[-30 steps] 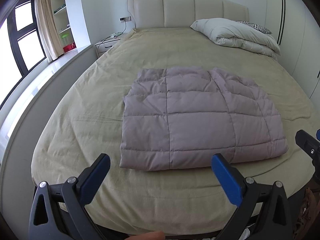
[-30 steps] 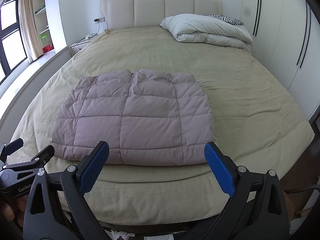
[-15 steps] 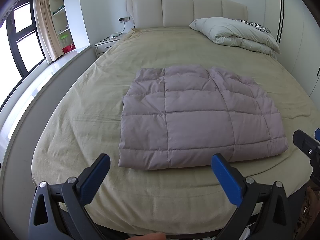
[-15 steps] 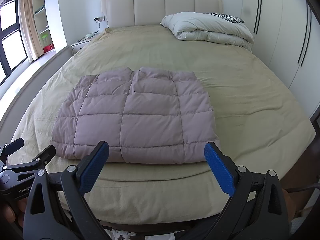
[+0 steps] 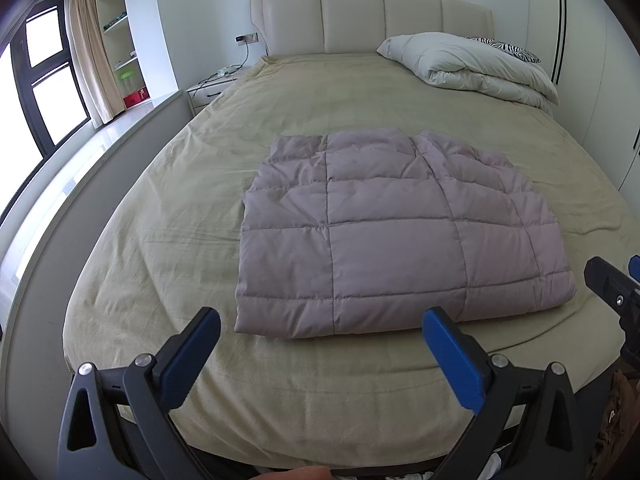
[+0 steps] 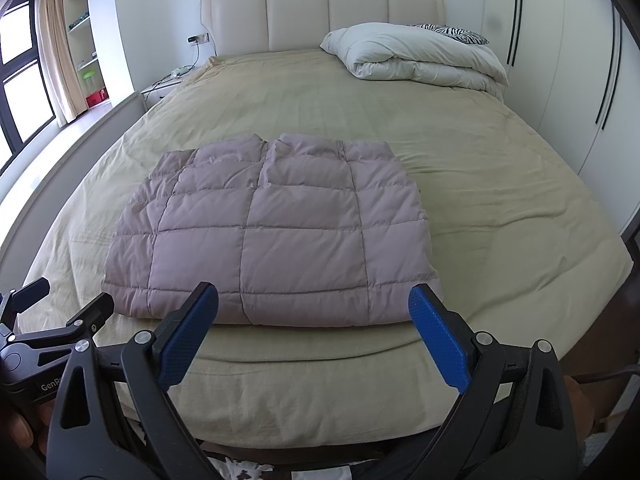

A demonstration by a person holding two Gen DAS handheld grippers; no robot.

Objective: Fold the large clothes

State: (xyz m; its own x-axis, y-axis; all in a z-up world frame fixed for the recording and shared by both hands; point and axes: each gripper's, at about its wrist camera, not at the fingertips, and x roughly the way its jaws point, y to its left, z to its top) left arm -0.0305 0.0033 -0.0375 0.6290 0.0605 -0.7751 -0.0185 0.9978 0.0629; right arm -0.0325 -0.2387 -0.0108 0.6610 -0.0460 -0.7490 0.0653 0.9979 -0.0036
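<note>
The quilted jacket (image 5: 396, 236) lies folded into a neat block near the foot of the bed (image 5: 168, 216), likely finished. Both the left claw (image 5: 320, 344) and right claw (image 6: 314, 320) hang released, grasping nothing, short of it. A rolled duvet (image 6: 416, 58) sits well apart; nothing obstructs.

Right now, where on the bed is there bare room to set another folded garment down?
Bare sheet lies between the folded jacket and the headboard, and right of the jacket toward the wardrobe. The far right corner is crowded by the duvet.

Left gripper (image 5: 320, 344) and right gripper (image 6: 314, 320) gape, empty.
</note>
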